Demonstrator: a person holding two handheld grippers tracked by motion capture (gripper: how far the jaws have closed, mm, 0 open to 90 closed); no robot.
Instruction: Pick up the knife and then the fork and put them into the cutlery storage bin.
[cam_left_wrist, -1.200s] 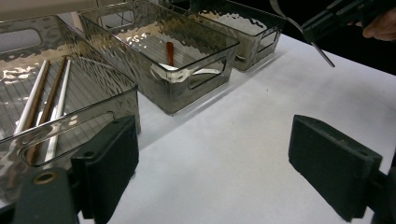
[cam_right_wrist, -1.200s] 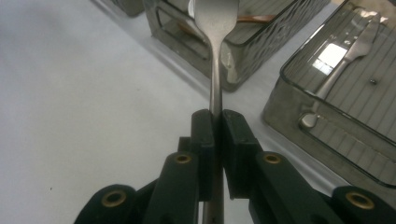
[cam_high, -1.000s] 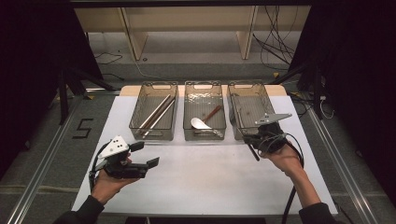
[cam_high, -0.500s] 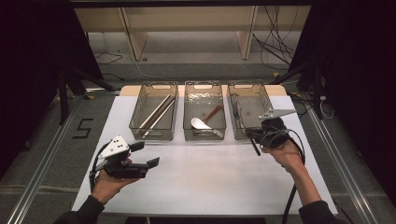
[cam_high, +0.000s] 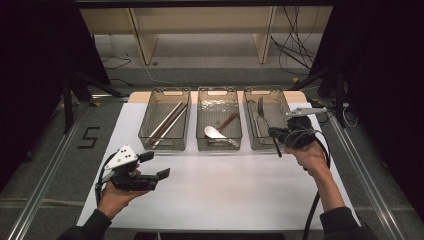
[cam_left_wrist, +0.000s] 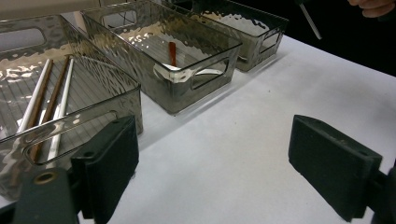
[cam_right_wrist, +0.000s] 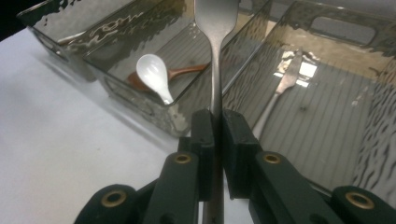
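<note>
Right gripper clamps the handle of a silver metal fork, its head sticking out past the jaws over the near wall of the right smoked clear plastic bin, at 3 o'clock in the row; the grip leaves the head free, probably for dropping in beside the metal utensil lying there. The middle bin keeps a white ceramic spoon and a brown wooden spoon; the left bin keeps chopsticks, so sorting is by type. Left gripper is wide open, empty, parked at 7 o'clock on the white tabletop.
</note>
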